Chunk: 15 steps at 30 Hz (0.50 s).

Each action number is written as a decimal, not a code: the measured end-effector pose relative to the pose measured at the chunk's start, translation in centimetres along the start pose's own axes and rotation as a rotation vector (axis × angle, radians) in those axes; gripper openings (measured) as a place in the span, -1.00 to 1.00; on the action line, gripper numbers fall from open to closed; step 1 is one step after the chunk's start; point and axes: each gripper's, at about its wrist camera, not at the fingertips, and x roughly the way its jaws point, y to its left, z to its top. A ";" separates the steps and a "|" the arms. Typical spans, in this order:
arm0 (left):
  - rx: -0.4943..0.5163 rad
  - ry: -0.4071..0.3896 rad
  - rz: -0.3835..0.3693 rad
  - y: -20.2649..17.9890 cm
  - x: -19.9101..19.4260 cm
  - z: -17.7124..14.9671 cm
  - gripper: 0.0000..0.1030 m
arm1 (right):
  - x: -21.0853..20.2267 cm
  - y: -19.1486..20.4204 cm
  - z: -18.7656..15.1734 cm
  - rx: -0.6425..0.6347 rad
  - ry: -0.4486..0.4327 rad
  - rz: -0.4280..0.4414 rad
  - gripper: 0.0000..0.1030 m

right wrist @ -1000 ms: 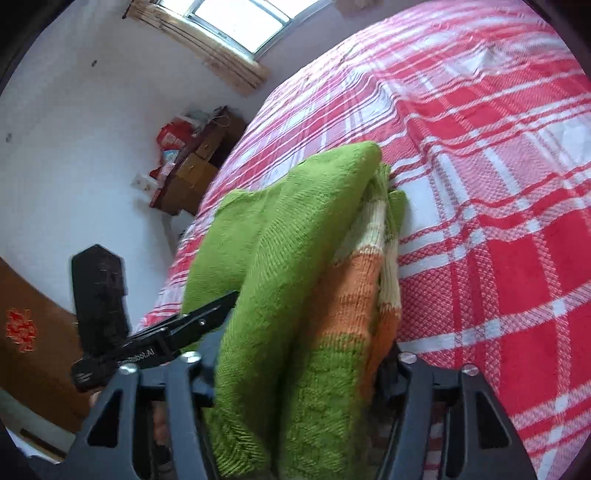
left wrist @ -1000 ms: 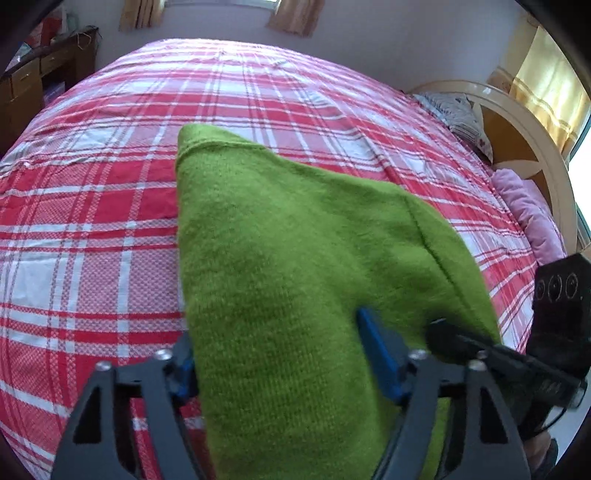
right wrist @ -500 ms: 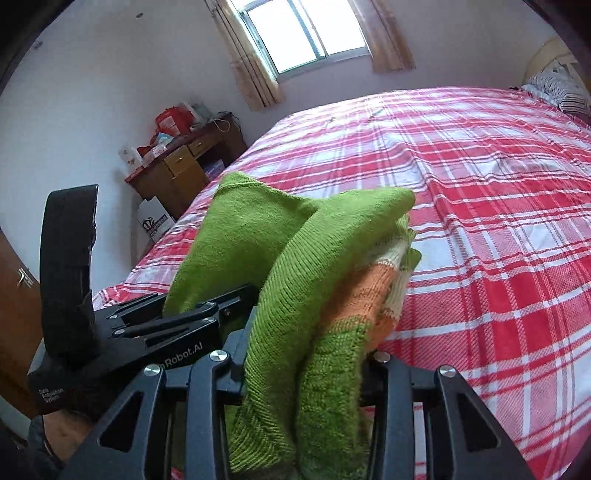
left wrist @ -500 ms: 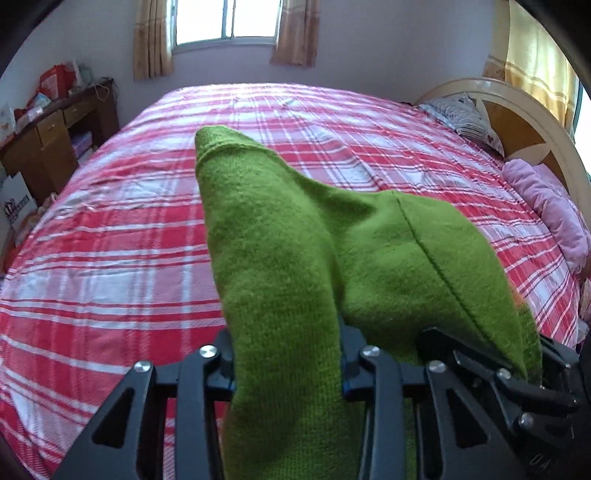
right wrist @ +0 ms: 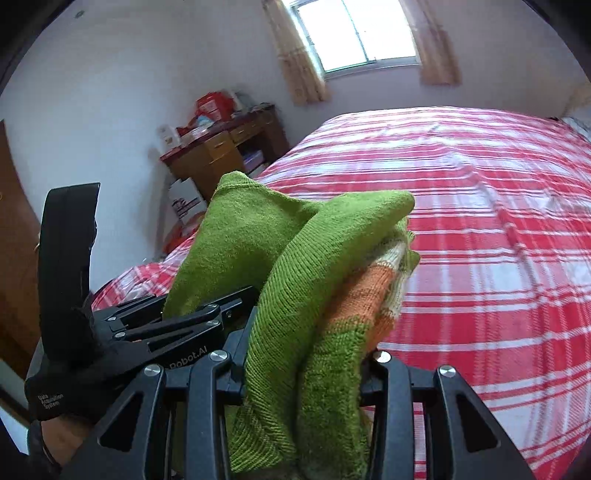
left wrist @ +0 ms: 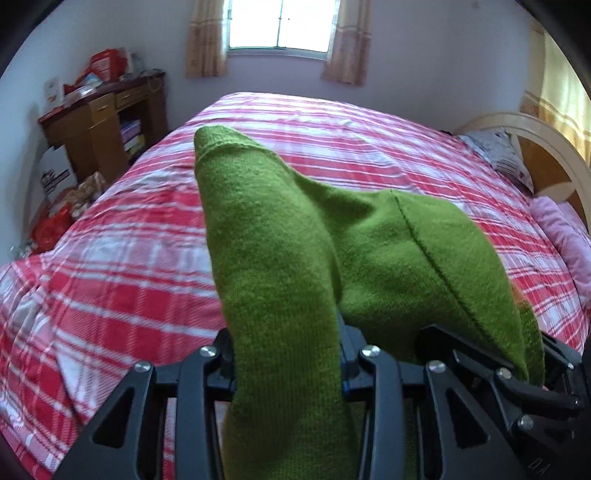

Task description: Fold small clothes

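A green knitted garment (left wrist: 288, 266) with orange and cream stripes (right wrist: 369, 291) is folded and held up above the red plaid bed (left wrist: 129, 258). My left gripper (left wrist: 286, 354) is shut on its left part; the fabric covers the fingertips. My right gripper (right wrist: 306, 354) is shut on the thick folded bundle (right wrist: 325, 258). The two grippers are side by side: the left gripper shows at the left of the right wrist view (right wrist: 177, 325), and the right gripper shows at the lower right of the left wrist view (left wrist: 498, 373).
The bed (right wrist: 498, 240) fills the space ahead. A wooden desk (left wrist: 103, 122) with clutter stands at the far left wall, with bags on the floor (left wrist: 55, 221). A window (left wrist: 280, 24) is at the back. A headboard (left wrist: 546, 155) and pink pillow (left wrist: 565, 232) lie at right.
Both grippers have lifted the garment off the bed and tilted up, so the window and far wall now show. The grips stay shut on the garment.
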 end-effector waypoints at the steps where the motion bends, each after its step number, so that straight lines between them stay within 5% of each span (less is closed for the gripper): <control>1: -0.018 0.002 0.008 0.8 -0.1 -0.2 -0.25 | 0.3 0.5 0.0 -0.008 0.005 0.008 -0.24; 15: -0.170 -0.023 0.166 10.3 -1.4 -0.4 -0.25 | 7.8 9.5 1.7 -0.178 0.084 0.177 -0.24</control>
